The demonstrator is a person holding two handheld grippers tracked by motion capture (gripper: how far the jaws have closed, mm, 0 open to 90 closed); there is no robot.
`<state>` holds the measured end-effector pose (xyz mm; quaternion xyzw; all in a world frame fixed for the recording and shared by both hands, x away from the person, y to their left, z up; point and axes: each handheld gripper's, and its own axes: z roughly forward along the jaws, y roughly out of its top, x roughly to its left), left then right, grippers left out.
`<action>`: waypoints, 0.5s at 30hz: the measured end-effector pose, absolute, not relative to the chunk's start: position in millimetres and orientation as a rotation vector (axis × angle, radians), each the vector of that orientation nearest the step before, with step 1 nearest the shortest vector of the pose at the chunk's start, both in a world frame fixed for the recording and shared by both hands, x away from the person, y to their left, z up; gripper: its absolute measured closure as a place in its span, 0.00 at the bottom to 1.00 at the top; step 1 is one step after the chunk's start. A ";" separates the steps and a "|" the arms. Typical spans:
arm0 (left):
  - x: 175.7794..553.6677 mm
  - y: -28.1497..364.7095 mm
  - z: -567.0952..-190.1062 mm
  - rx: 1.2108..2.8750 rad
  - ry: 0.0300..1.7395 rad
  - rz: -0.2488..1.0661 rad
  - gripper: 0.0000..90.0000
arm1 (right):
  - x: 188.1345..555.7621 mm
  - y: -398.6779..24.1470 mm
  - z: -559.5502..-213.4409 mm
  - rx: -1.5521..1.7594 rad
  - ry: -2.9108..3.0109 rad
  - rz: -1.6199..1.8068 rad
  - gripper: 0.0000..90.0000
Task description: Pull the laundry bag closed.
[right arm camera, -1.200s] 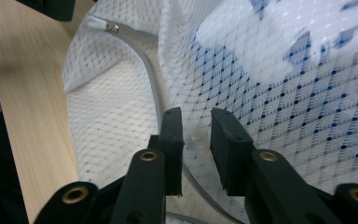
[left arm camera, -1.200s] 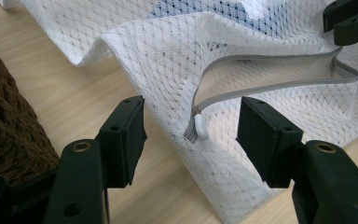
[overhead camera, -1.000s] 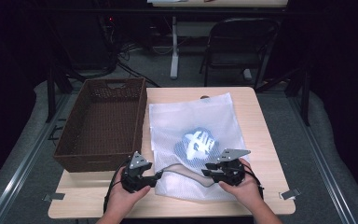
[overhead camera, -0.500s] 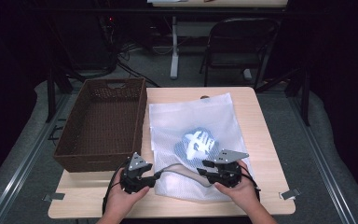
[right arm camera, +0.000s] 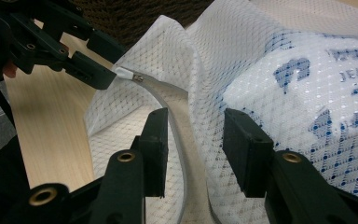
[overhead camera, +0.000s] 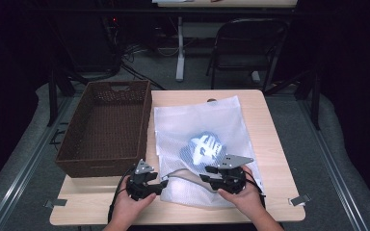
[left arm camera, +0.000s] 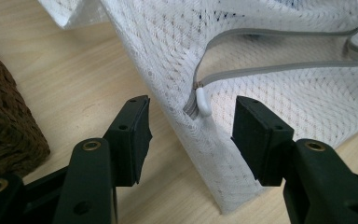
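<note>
— Since a moment ago, what moved?

— Hardly anything. Both hands stayed at the near edge of the table [overhead camera: 279, 120]. The right gripper [overhead camera: 211, 174] has just been opening its jaws, and the bag's mesh and zipper edge sit between them. The left gripper [overhead camera: 161, 185] closed a bit, then opened again.

— Are they pinching anything?

— No. Both stand spread apart. The white zipper pull [left arm camera: 202, 101] sits between the left gripper's jaws, but the pads don't press on it.

— How many bags?

— One white mesh bag [overhead camera: 197, 125], flat on the table's middle, with its zipper open at the near end. Inside is one white cloth with blue print [overhead camera: 204, 147].

— What else?

— One brown basket [overhead camera: 103, 130], left of the bag, just beside it. One dark chair [overhead camera: 245, 48] stands far behind the table.
</note>
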<state>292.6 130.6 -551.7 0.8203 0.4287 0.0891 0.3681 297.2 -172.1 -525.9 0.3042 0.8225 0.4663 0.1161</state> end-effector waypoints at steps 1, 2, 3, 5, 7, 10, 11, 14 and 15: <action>292.7 130.1 -552.6 2.108 1.103 0.224 0.51 | 297.2 -172.1 -525.9 0.889 2.411 1.366 0.67; 292.4 129.2 -553.5 2.105 1.109 0.216 0.51 | 297.3 -172.0 -525.8 0.889 2.410 1.365 0.67; 292.1 128.3 -554.5 2.103 1.112 0.219 0.51 | 297.4 -171.8 -525.9 0.888 2.410 1.363 0.67; 292.6 127.8 -555.1 2.118 1.105 0.223 0.51 | 297.7 -171.4 -526.3 0.886 2.410 1.363 0.67; 293.0 126.7 -556.4 2.115 1.108 0.225 0.51 | 297.7 -171.1 -526.5 0.884 2.407 1.362 0.67; 293.5 124.6 -558.1 2.132 1.104 0.219 0.51 | 297.9 -170.7 -527.2 0.883 2.410 1.366 0.67; 293.8 123.5 -559.2 2.133 1.104 0.218 0.51 | 297.8 -170.5 -527.3 0.883 2.411 1.365 0.67; 295.6 121.0 -562.2 2.150 1.105 0.221 0.51 | 297.5 -170.1 -527.6 0.879 2.412 1.364 0.67; 295.9 119.9 -563.3 2.145 1.110 0.221 0.51 | 297.5 -169.9 -527.7 0.876 2.411 1.365 0.67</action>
